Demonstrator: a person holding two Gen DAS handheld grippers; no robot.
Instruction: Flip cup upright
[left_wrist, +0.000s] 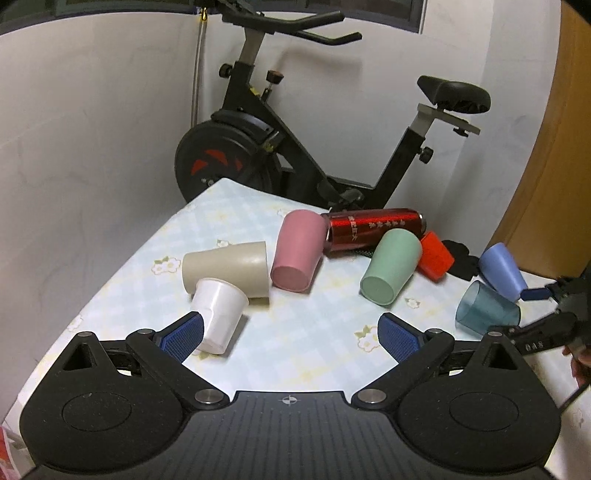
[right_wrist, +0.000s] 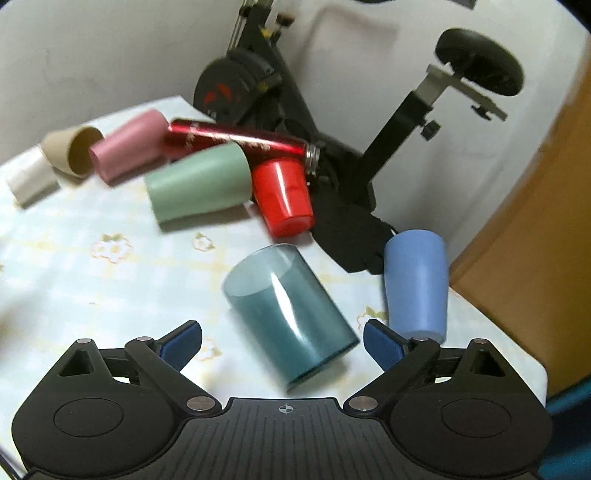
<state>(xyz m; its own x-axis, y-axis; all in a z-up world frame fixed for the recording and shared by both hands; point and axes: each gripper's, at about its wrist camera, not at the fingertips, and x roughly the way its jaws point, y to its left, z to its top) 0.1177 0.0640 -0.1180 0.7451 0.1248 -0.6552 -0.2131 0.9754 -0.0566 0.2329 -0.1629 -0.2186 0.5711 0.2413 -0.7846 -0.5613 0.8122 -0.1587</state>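
The right gripper (right_wrist: 282, 341) stands wide open with the teal translucent cup (right_wrist: 288, 314) lying on its side between the fingers, mouth toward 11 o'clock. The smooth round wall could roll or squirt out if the pads close off-centre. At 2 o'clock the blue cup (right_wrist: 415, 284) sits just beside the right finger (right_wrist: 382, 349) and near the table (right_wrist: 55, 280) edge; a careless swing could knock it off. The left gripper (left_wrist: 290, 338) is also open, its left finger (left_wrist: 183, 338) touching the tipped white cup (left_wrist: 219, 314), which may skid away.
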